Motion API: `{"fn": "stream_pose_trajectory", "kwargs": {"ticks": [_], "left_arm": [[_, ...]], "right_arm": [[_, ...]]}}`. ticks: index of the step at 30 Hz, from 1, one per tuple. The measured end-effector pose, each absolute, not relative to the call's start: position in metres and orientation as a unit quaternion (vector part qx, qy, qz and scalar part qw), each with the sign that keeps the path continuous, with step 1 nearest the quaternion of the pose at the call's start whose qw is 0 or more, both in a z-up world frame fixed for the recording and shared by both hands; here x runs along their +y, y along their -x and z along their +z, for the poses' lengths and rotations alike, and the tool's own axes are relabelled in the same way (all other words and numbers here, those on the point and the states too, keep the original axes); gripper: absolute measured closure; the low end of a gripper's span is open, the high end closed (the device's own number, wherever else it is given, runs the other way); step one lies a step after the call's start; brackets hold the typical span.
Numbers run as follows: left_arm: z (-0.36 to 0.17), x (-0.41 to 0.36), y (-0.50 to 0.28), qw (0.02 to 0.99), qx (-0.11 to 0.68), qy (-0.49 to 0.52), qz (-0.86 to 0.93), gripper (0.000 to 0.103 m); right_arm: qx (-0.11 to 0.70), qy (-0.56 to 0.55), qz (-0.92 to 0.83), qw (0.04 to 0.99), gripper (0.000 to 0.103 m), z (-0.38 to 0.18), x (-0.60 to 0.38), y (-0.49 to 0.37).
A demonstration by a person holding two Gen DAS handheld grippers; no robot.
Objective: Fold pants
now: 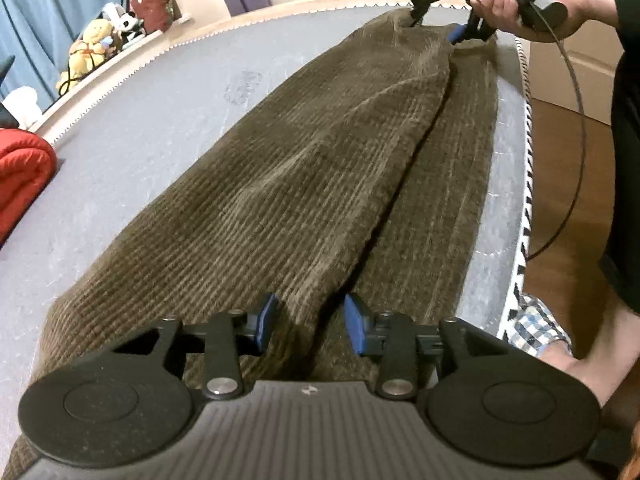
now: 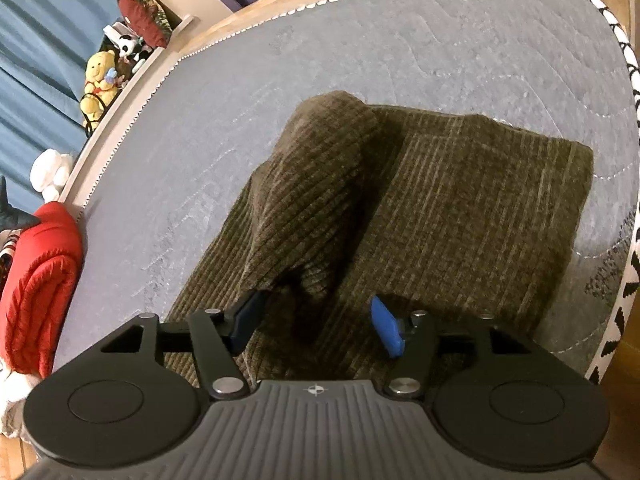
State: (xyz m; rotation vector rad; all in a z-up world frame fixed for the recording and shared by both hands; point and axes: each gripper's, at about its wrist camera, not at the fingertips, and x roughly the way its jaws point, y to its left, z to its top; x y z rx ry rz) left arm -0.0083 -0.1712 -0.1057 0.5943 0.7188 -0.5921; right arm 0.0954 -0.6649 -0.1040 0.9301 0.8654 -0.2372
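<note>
Brown corduroy pants (image 1: pixel 304 184) lie lengthwise on a grey mattress (image 1: pixel 132 148), one leg folded over the other. My left gripper (image 1: pixel 310 322) is open just above the near end of the pants, blue pads either side of the fold edge. My right gripper (image 1: pixel 440 26) sits at the far end of the pants, held by a hand. In the right wrist view the right gripper (image 2: pixel 316 328) is open over the pants (image 2: pixel 440 200), with a raised fold of cloth between its fingers.
The mattress edge (image 1: pixel 526 184) runs along the right, with floor beyond. A red blanket (image 2: pixel 36 280) lies at the left edge. Plush toys (image 2: pixel 100 80) and a cushion sit on the headboard ledge. A cable (image 1: pixel 576 128) hangs from the right gripper.
</note>
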Motion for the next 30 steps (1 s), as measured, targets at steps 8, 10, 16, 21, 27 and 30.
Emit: {"fn": "stream_pose_trajectory", "kwargs": {"ticks": [8,10,16,21,27,30], "left_arm": [[-0.107,-0.171,-0.003,0.858,0.333,-0.283,-0.27,0.077],[-0.106,-0.172,-0.002,0.856,0.332,-0.285,-0.275,0.087],[-0.099,-0.168,0.001,0.86,0.327,-0.279,-0.274,0.092],[-0.095,-0.167,0.005,0.864,0.321,-0.28,-0.27,0.093],[-0.084,-0.164,0.012,0.87,0.308,-0.275,-0.269,0.093],[-0.086,-0.163,0.012,0.868,0.315,-0.273,-0.27,0.093]], "right_arm": [[0.406,-0.413,-0.113,0.808,0.039,-0.103,-0.661,-0.093],[0.405,-0.404,-0.115,0.812,0.041,-0.103,-0.659,-0.093],[0.394,-0.379,-0.094,0.832,0.085,-0.093,-0.651,-0.091],[0.389,-0.373,-0.094,0.837,0.092,-0.088,-0.65,-0.09],[0.394,-0.37,-0.114,0.833,0.075,-0.087,-0.65,-0.09],[0.399,-0.373,-0.131,0.827,0.055,-0.09,-0.649,-0.088]]}}
